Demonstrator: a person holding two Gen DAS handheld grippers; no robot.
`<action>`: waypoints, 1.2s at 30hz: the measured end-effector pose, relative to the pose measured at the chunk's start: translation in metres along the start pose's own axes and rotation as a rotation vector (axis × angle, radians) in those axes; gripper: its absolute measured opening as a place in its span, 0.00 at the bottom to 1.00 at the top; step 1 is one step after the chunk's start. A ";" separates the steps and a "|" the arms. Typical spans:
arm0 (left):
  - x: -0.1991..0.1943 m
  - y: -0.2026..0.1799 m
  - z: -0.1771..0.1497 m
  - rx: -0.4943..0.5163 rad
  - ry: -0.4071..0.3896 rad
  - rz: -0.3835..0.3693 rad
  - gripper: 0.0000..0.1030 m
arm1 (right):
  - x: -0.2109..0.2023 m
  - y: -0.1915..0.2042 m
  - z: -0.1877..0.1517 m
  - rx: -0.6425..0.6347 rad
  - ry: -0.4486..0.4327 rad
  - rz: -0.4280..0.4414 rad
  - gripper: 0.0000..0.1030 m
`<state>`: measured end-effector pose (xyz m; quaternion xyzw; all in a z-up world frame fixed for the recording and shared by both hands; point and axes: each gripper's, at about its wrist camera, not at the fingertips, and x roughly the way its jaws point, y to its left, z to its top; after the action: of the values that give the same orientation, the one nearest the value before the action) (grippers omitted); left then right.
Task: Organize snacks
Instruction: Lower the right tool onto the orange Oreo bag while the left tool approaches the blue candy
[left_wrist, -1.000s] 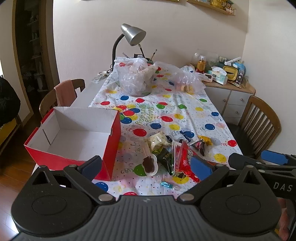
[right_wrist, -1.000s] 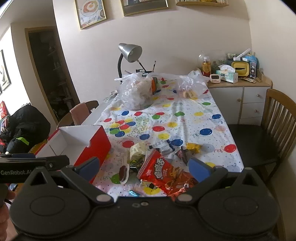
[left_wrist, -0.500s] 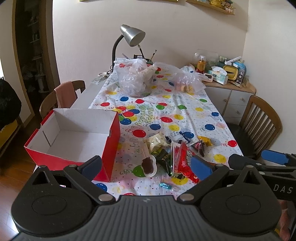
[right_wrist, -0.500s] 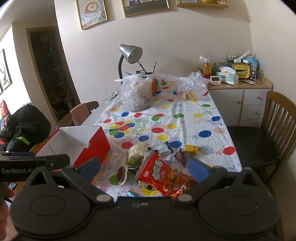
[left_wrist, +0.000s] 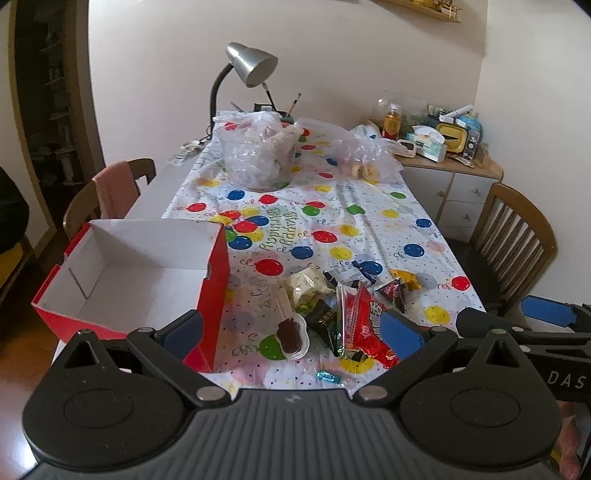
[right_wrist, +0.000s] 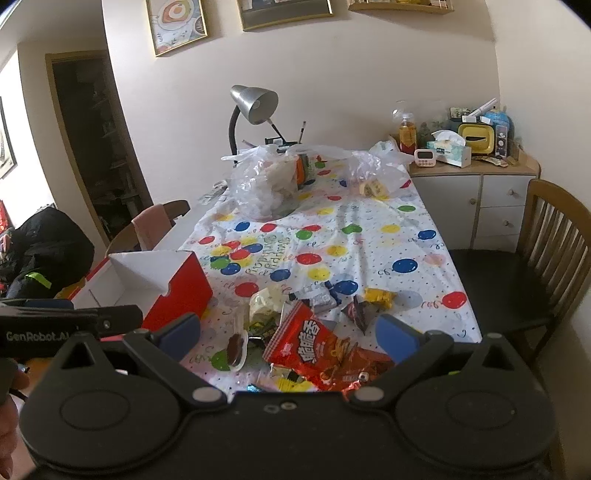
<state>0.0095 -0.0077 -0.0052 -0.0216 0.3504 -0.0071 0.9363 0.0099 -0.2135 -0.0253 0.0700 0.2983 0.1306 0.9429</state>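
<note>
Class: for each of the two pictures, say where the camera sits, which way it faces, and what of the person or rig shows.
Left wrist view: on the left claw, looking up the table; red box close, right claw at the right edge.
Right wrist view: on the right claw, facing likewise; red snack bag close, left claw at the left edge.
Shared: box, snack pile, lamp.

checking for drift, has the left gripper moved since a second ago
Barely: the left gripper sits slightly lower and nearer, since the red box and lamp shifted slightly.
</note>
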 end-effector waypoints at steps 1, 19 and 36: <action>0.004 0.002 0.001 0.003 0.005 -0.009 1.00 | 0.002 0.000 0.000 0.002 0.003 -0.005 0.99; 0.090 0.011 0.011 0.063 0.153 -0.122 1.00 | 0.054 -0.041 -0.020 0.075 0.135 -0.112 0.95; 0.133 -0.002 -0.017 0.178 0.247 -0.110 0.96 | 0.150 -0.059 -0.057 -0.014 0.361 -0.114 0.83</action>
<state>0.0990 -0.0139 -0.1048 0.0432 0.4593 -0.0922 0.8824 0.1065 -0.2236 -0.1657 0.0217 0.4650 0.0897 0.8805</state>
